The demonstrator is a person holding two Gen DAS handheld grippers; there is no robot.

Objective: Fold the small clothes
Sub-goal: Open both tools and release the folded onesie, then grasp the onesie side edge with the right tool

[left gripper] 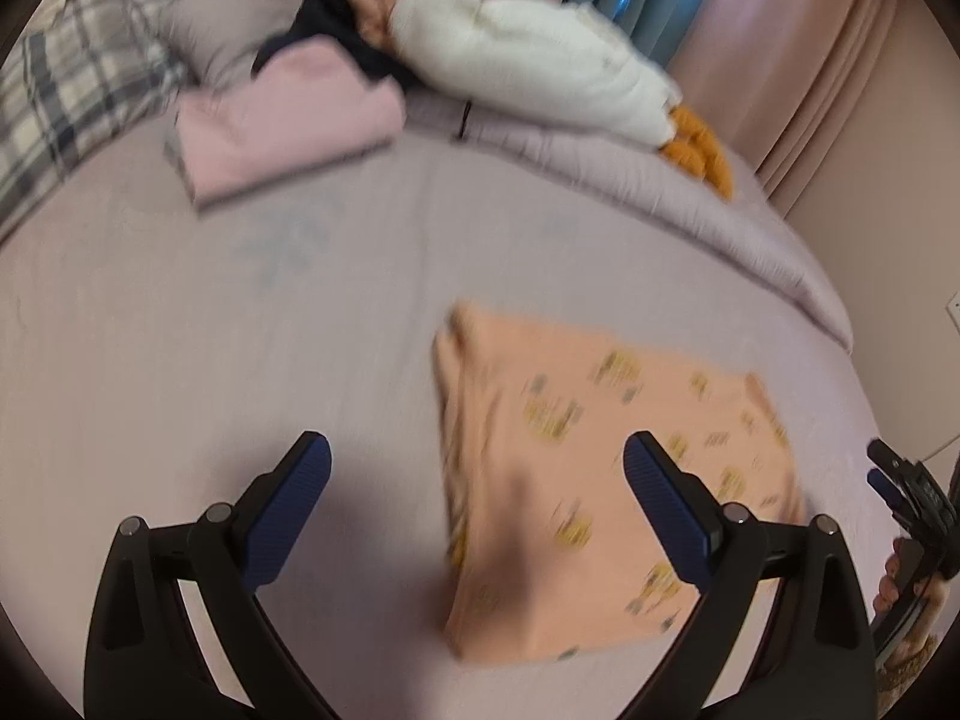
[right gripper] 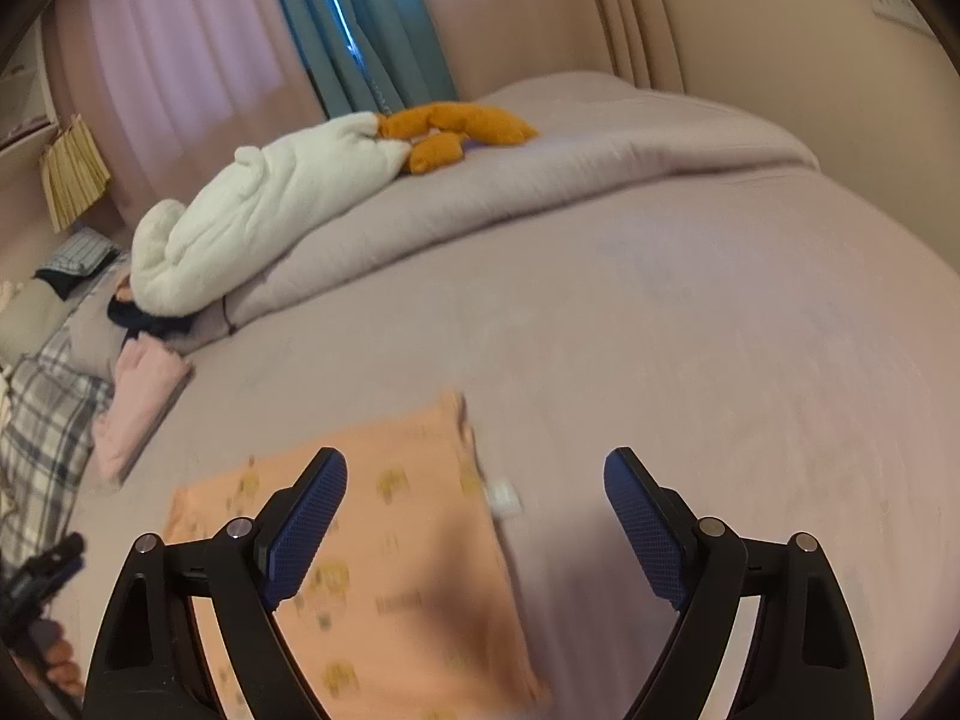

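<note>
Both released, jaws spread: left gripper (left gripper: pixel 477 459), right gripper (right gripper: pixel 474 474), holding nothing. Folded flat on the lilac bedsheet (left gripper: pixel 180 330), a peach printed garment (left gripper: pixel 600 480). Farther back, folded pink cloth (left gripper: pixel 288 120), white plush goose (right gripper: pixel 264 210), teal curtain (right gripper: pixel 360 24).

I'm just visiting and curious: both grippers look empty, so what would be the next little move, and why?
Probably carry the folded peach garment over to the folded pink garment farther up the bed. It already lies in a neat rectangle, and the left hand-held gripper and right hand-held gripper are both open, holding nothing.
</note>
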